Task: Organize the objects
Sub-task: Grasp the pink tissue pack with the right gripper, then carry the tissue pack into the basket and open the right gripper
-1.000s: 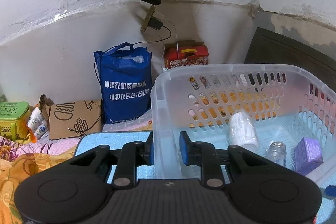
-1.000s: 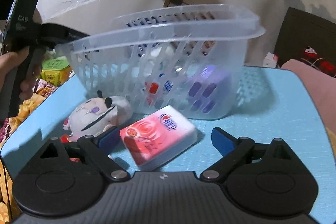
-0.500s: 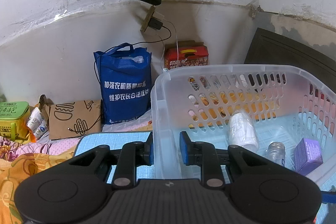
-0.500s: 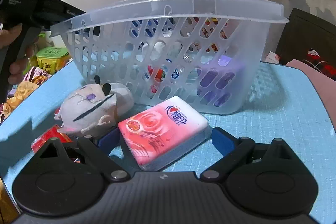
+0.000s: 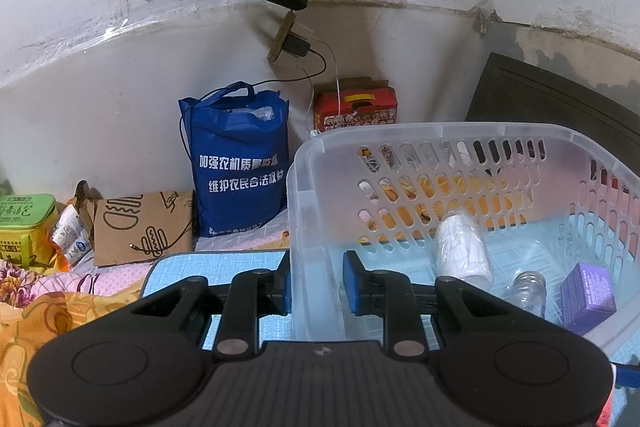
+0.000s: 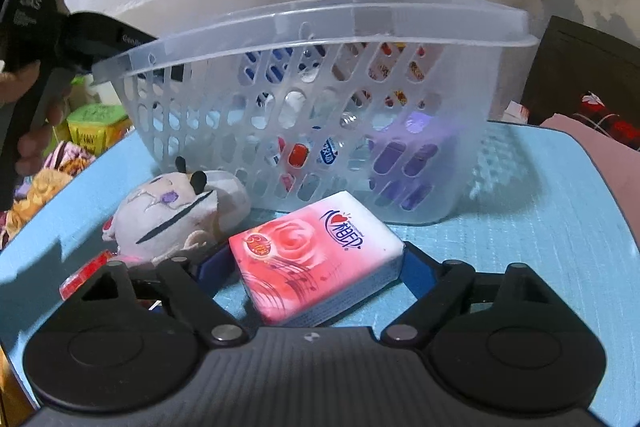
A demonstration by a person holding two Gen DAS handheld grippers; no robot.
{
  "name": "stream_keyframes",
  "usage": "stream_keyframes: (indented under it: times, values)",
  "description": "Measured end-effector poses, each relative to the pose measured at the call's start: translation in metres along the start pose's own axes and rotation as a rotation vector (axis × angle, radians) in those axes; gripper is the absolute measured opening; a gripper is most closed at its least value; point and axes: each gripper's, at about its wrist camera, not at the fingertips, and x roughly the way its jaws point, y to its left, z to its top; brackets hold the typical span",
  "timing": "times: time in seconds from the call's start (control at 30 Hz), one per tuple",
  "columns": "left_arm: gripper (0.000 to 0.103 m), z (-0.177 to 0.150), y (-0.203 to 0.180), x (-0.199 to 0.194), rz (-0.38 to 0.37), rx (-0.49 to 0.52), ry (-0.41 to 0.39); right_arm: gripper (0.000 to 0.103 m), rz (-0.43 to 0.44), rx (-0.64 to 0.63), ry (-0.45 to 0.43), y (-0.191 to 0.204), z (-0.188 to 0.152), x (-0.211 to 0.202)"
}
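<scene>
My left gripper (image 5: pixel 316 287) is shut on the near left wall of a clear plastic basket (image 5: pixel 308 211), which stands tilted on a blue mat (image 6: pixel 540 227). Inside lie a white roll (image 5: pixel 460 247), a clear bottle (image 5: pixel 528 291) and a purple box (image 5: pixel 586 295). In the right wrist view the basket (image 6: pixel 460 75) stands behind a pink tissue pack (image 6: pixel 316 255). My right gripper (image 6: pixel 308 263) has its fingers closed against both sides of the pack. A grey plush toy (image 6: pixel 172 215) lies just left of it.
A red packet (image 6: pixel 80 275) lies at the mat's left edge. A blue bag (image 5: pixel 240 167), a brown paper bag (image 5: pixel 140 227), a green box (image 5: pixel 24 223) and a red box (image 5: pixel 356 107) stand by the wall. A dark headboard (image 5: pixel 560 99) is at right.
My right gripper has moved forward around the tissue pack and closed its fingers onto it. The left gripper has kept its hold on the basket wall.
</scene>
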Motion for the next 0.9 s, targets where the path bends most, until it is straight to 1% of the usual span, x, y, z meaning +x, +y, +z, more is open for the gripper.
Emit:
stream_keyframes:
  times: [0.13, 0.33, 0.47, 0.57, 0.67, 0.7, 0.8, 0.83, 0.9]
  values:
    - [0.028, 0.0, 0.0, 0.001, 0.0, 0.0, 0.001, 0.089, -0.009, 0.004, -0.064, -0.001, -0.003, -0.011]
    - [0.028, -0.001, 0.0, 0.001, -0.001, 0.001, -0.004, 0.089, -0.019, 0.039, -0.097, -0.011, -0.01, -0.029]
    - [0.028, -0.001, 0.0, 0.001, -0.003, 0.002, -0.004, 0.089, -0.032, 0.07, -0.134, -0.023, -0.005, -0.047]
    - [0.028, -0.001, 0.0, 0.001, -0.005, -0.001, -0.005, 0.089, -0.027, 0.075, -0.174, -0.028, 0.009, -0.066]
    - [0.028, -0.001, 0.0, 0.001, -0.006, -0.003, -0.005, 0.089, -0.018, 0.069, -0.238, -0.031, 0.032, -0.088]
    - [0.028, -0.001, 0.0, 0.001, -0.004, -0.003, -0.005, 0.089, -0.014, 0.068, -0.247, -0.032, 0.042, -0.093]
    - [0.028, 0.0, -0.001, 0.001, -0.004, -0.006, -0.003, 0.088, -0.028, 0.028, -0.271, -0.031, 0.075, -0.091]
    - [0.028, -0.001, -0.001, 0.001, -0.006, -0.007, -0.002, 0.088, -0.022, 0.028, -0.27, -0.032, 0.083, -0.09]
    - [0.028, -0.001, 0.0, 0.001, -0.007, -0.008, -0.003, 0.088, 0.019, 0.038, -0.27, -0.033, 0.1, -0.086]
